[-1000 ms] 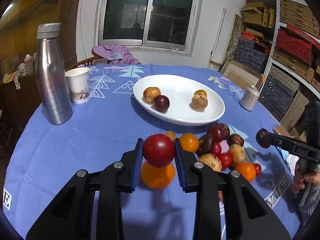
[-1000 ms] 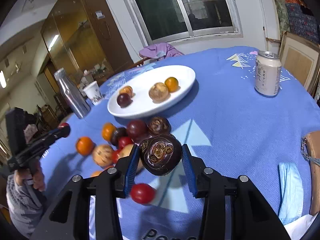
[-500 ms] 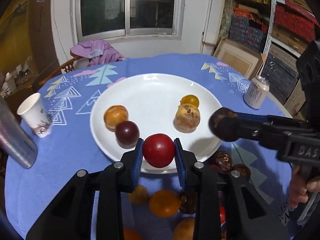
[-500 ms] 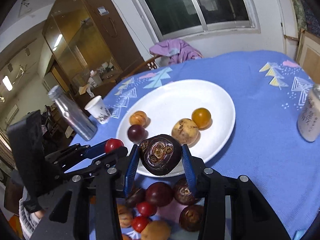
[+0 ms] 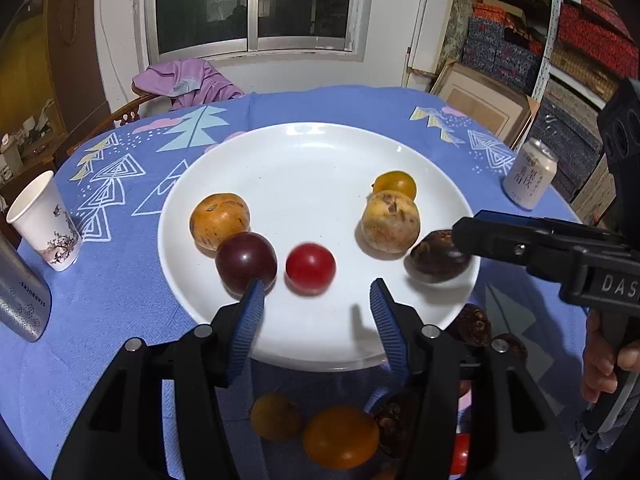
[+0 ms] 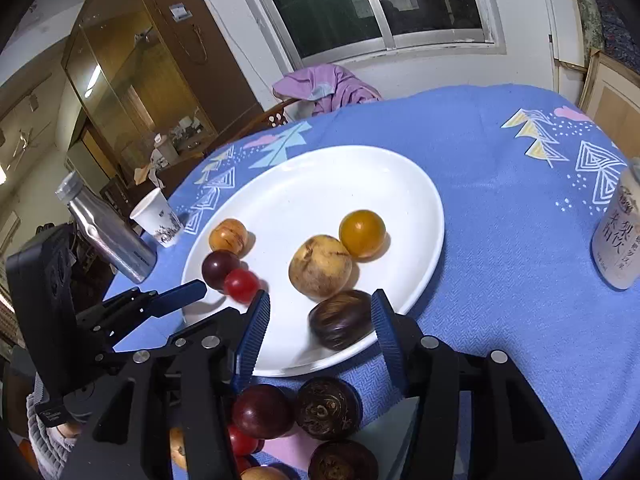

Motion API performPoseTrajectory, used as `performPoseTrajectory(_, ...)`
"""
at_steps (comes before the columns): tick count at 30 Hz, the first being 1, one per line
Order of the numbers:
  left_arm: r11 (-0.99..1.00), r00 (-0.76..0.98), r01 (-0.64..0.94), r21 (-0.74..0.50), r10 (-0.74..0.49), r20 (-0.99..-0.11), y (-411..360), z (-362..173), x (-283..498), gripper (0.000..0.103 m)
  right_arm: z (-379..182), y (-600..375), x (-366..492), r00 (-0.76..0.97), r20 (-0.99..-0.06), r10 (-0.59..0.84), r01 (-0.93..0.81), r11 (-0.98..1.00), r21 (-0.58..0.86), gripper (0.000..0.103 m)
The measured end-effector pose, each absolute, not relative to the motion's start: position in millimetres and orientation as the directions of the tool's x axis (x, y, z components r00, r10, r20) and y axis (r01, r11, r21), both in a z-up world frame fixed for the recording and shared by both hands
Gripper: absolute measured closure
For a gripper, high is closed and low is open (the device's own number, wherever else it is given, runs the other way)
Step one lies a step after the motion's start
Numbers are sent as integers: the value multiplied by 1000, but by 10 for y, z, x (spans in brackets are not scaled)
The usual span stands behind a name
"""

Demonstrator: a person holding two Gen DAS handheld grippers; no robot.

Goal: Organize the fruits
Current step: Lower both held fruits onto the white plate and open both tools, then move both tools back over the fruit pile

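Just ahead of the left gripper (image 5: 316,300), beyond its blue ribbed pads, the small round red fruit (image 5: 310,267) that was clamped between those pads half a second ago now lies free on the large white oval plate (image 5: 320,152); the jaws are opening, stand part-way apart and hold nothing; the fruit's edge is blurred, so it may not have come to rest, and it sits just beside the dark purple round fruit (image 5: 246,262) that lies off the left jaw's tip. Between the tips of the right gripper (image 6: 318,312) the dark brown wrinkled fruit (image 6: 340,319) has likewise been let go; a second ago it filled the jaws above the heap on the blue patterned tablecloth (image 6: 500,184), and now it lies on the near rim of the plate, with a gap between it and each pad as the jaws open; whether it is quite steady cannot be told. Both hands have thus carried a piece from the heap to the plate, which now bears six, counting the tan speckled fruit (image 6: 321,265), the small orange fruit (image 6: 362,233) and the orange-brown fruit (image 6: 228,236) farther beyond the jaws. Beneath and behind both pairs of jaws more loose fruits (image 6: 296,410) wait on the cloth, so by the look of it the sorting is well short of done, and both grippers are free to go back for another piece.
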State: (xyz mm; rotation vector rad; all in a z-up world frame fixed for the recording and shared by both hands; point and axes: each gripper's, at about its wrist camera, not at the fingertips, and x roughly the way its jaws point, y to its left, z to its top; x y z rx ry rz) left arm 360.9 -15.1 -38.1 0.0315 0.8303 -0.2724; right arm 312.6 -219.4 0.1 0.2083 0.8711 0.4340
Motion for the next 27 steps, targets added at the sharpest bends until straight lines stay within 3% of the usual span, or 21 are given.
performPoseTrajectory(2, 965, 654, 245, -96, -237, -718, -86, -275, 3551, 48, 128, -2246, 3060, 581, -666, 467, -290, 884, 367, 50)
performPoseTrajectory(4, 968, 687, 229, -103, -235, -688, 13, -116, 3439, 41, 333, -2286, 2939, 604, -625, 495, -316, 868, 382, 49)
performPoseTrajectory(6, 973, 727, 199, -113, -224, -649, 145, 45, 3277, 27, 545, -2306, 2777, 632, -582, 512, -348, 858, 377, 39)
performPoseTrajectory(8, 976, 754, 180, -119, -215, -621, 279, 141, 3075, 24, 772, -2332, 2525, 676, -529, 513, -379, 858, 348, 27)
performPoseTrajectory(12, 989, 785, 97, -107, -142, -602, 616, 59, 2592, 16, 864, -2378, 2080, 723, -476, 501, -410, 866, 287, 21)
performPoseTrajectory(17, 998, 771, -28, -55, -14, -637, 900, -320, 2088, 15, 499, -2639, 1726, 747, -494, 446, -338, 893, 296, 15)
performPoseTrajectory(27, 995, 738, 94, 47, -38, -674, 562, -499, 2067, 10, 170, -2961, 1716, 714, -543, 442, -218, 877, 428, 13)
